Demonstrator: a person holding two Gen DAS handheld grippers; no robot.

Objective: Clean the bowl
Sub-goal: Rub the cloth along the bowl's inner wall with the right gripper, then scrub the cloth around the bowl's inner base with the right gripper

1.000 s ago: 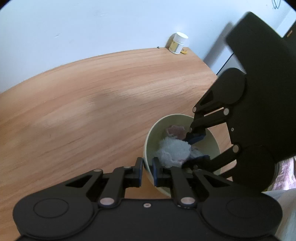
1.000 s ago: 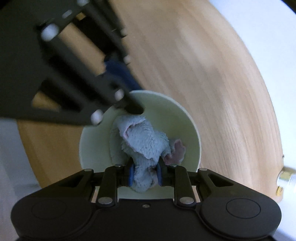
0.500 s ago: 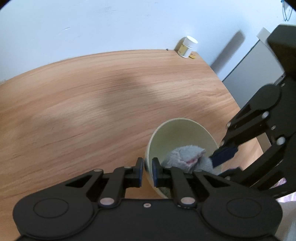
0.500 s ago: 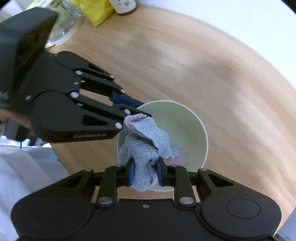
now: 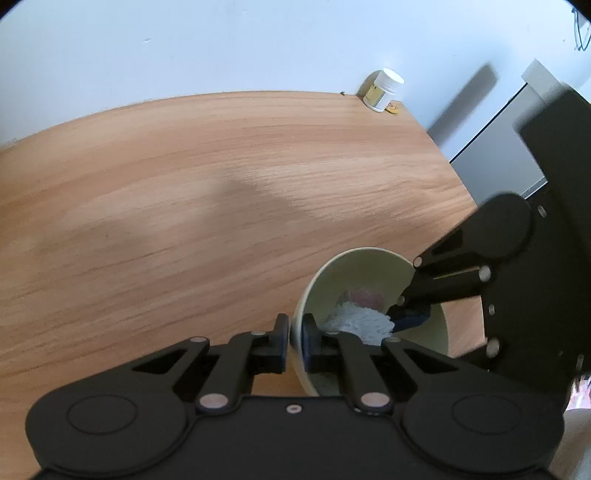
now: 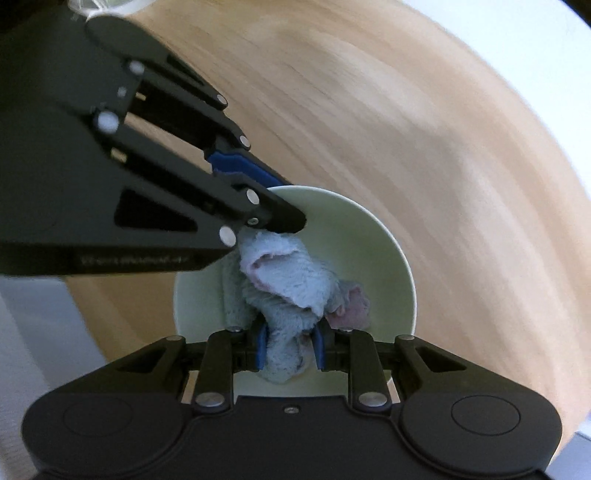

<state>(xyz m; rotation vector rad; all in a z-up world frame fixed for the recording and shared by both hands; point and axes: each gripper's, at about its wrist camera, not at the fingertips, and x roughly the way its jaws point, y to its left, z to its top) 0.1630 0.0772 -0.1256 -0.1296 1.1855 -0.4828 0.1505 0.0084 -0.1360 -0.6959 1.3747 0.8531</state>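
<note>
A pale green bowl [image 5: 354, 269] sits on the wooden table near its right front edge; it also shows in the right wrist view [image 6: 354, 229]. My left gripper [image 5: 294, 338] is shut on the bowl's near rim, one finger inside and one outside. My right gripper [image 6: 290, 345] is shut on a fluffy blue-white cloth [image 6: 288, 291] with a pink patch and presses it inside the bowl. In the left wrist view the cloth [image 5: 356, 319] lies low in the bowl, with the right gripper [image 5: 410, 315] reaching in from the right.
A small white-capped jar [image 5: 382, 90] stands at the table's far right corner against the wall. A grey cabinet [image 5: 498, 147] stands beyond the table's right edge. A clear container [image 6: 107, 3] shows at the top left of the right wrist view.
The right gripper has swung round with the cloth inside the bowl, going deeper. The left gripper keeps its hold on the rim.
</note>
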